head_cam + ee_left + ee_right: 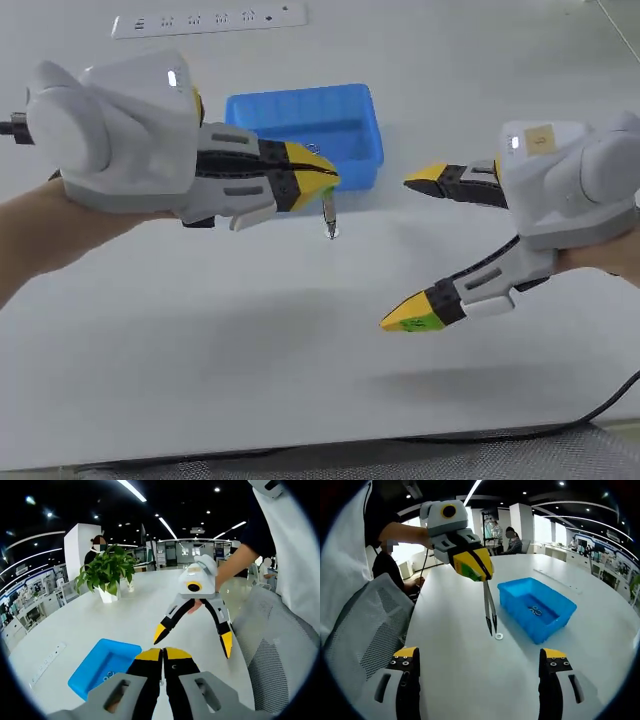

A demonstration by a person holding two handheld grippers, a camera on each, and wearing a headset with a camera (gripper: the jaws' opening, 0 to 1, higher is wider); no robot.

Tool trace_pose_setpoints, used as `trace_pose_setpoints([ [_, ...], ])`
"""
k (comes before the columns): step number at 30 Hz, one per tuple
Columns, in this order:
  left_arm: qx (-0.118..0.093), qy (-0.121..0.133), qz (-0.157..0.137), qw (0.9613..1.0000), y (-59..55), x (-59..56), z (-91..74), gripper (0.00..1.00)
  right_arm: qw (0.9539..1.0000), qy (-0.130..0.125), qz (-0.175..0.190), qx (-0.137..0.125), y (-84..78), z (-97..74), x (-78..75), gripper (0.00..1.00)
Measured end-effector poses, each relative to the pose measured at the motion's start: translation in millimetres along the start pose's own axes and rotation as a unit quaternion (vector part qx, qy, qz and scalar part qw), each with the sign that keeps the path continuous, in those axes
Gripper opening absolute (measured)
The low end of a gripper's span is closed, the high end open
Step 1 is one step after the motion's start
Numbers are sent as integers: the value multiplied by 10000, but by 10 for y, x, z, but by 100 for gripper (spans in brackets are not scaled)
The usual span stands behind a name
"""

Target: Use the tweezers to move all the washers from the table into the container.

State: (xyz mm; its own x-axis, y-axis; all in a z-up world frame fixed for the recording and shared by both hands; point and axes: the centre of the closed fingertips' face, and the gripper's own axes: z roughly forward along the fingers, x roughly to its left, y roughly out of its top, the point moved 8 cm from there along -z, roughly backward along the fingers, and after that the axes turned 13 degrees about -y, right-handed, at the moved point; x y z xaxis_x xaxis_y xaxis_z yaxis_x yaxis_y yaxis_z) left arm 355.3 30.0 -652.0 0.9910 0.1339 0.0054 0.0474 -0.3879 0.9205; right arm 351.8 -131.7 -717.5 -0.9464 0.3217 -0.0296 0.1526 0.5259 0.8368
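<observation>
Clamps tweezers (329, 212) in shut fingers of left gripper (325, 178), tips poised to pick washer (333, 234) at 6 o'clock of blue container (300, 96); holds fingers of right gripper (400, 250) wide apart, idle.

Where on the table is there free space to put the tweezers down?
The near half of the table is bare; so is the band between power strip and blue container. It is crowded in front of the container, where the tweezers tips are beside a washer.
</observation>
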Motion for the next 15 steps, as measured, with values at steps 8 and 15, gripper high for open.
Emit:
trace_pose_setpoints([
  [8,52,-31,8,10000,-55,31,32,4,9999,86,79,-48,-2,57,20,98],
  [15,35,-45,6,10000,-78,40,30,4,9998,100,164,-28,-39,58,12,97],
])
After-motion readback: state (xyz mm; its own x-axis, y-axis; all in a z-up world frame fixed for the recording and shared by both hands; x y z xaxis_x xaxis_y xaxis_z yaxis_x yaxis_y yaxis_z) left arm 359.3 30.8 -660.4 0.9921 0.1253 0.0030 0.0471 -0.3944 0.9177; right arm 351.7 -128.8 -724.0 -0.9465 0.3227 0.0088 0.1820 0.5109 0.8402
